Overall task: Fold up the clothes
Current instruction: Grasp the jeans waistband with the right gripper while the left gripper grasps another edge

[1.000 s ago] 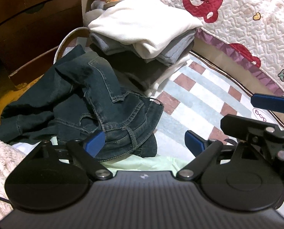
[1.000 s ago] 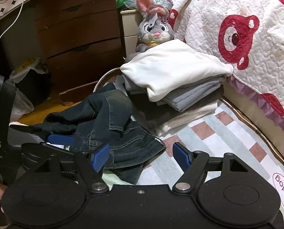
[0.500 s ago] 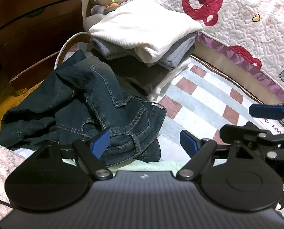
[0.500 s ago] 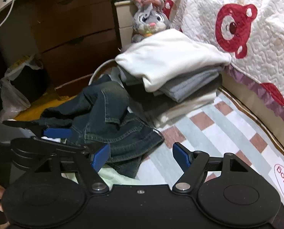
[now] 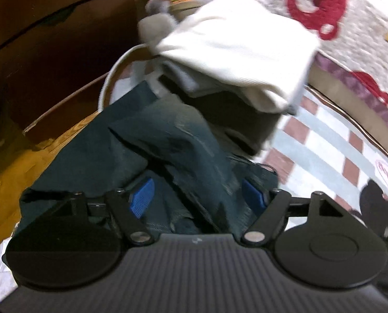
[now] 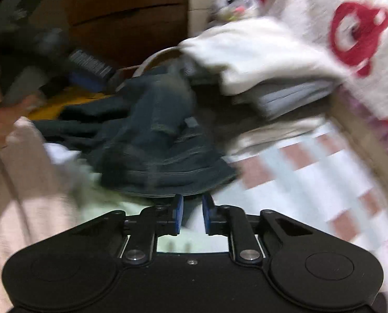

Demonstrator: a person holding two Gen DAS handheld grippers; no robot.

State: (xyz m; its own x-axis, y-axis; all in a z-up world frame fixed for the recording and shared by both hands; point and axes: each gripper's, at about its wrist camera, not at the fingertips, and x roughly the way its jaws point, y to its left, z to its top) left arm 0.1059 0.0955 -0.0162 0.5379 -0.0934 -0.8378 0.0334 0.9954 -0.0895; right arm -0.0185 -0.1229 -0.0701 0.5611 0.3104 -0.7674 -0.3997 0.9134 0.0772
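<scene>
Crumpled dark blue jeans (image 5: 183, 140) lie on the checked sheet (image 5: 324, 143). My left gripper (image 5: 197, 197) is over them. Its jaws are closing, a ridge of denim runs between the blue pads (image 5: 141, 198), and they do not press it. In the right wrist view the jeans (image 6: 154, 143) end right at my right gripper (image 6: 192, 212). Its jaws are closing to a narrow gap with a dark bit of cloth in it. This view is blurred. The left gripper (image 6: 50, 52) shows at the upper left, held by a hand (image 6: 0, 120).
A folded stack topped by a white garment (image 5: 240, 52) stands behind the jeans, with a plush rabbit (image 5: 162, 13) beyond. A bear-print quilt (image 5: 324, 7) rises on the right and wooden drawers (image 5: 50, 39) on the left. Pink fluffy cloth (image 6: 19, 182) and pale green cloth (image 6: 110, 203) lie nearby.
My left gripper has moved forward over the jeans, so denim now sits between its pads. My right gripper has dropped to the jeans' near edge and gone from wide open to nearly shut.
</scene>
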